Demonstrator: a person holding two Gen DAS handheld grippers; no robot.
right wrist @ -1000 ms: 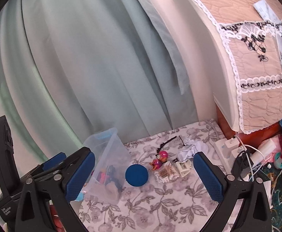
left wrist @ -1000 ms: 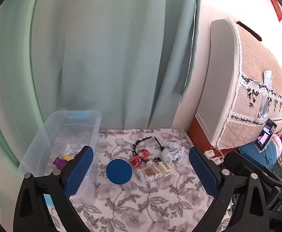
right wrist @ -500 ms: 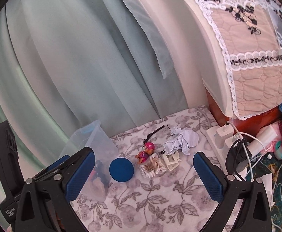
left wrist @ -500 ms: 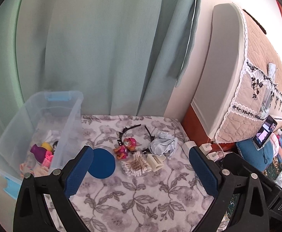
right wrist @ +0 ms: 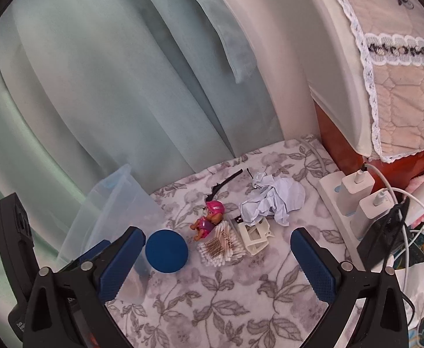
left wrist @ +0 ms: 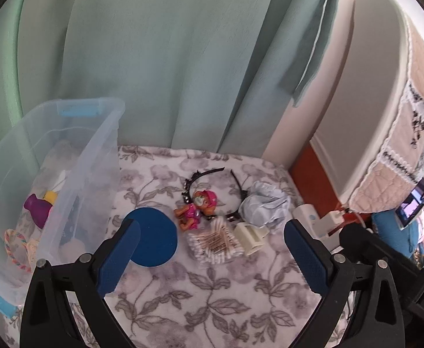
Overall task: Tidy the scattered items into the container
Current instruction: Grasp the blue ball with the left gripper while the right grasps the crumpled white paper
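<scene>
Both grippers, left [left wrist: 212, 249] and right [right wrist: 217, 255], are hanging wide open and empty over the blue disc [left wrist: 153, 241], beside the clear box [left wrist: 75, 174].

Pale green curtain [left wrist: 159, 58] hangs behind floral-print surface [left wrist: 217, 295]. Padded headboard [right wrist: 336, 66] at right, covered by quilted lace-trimmed cloth [right wrist: 406, 87]. White power strip [right wrist: 342, 203] beside it. Daylight, soft.

You have brought both grippers, left [left wrist: 212, 256] and right [right wrist: 217, 261], lower and nearer the blue disc [left wrist: 153, 237] and toy figure [left wrist: 196, 209].
</scene>
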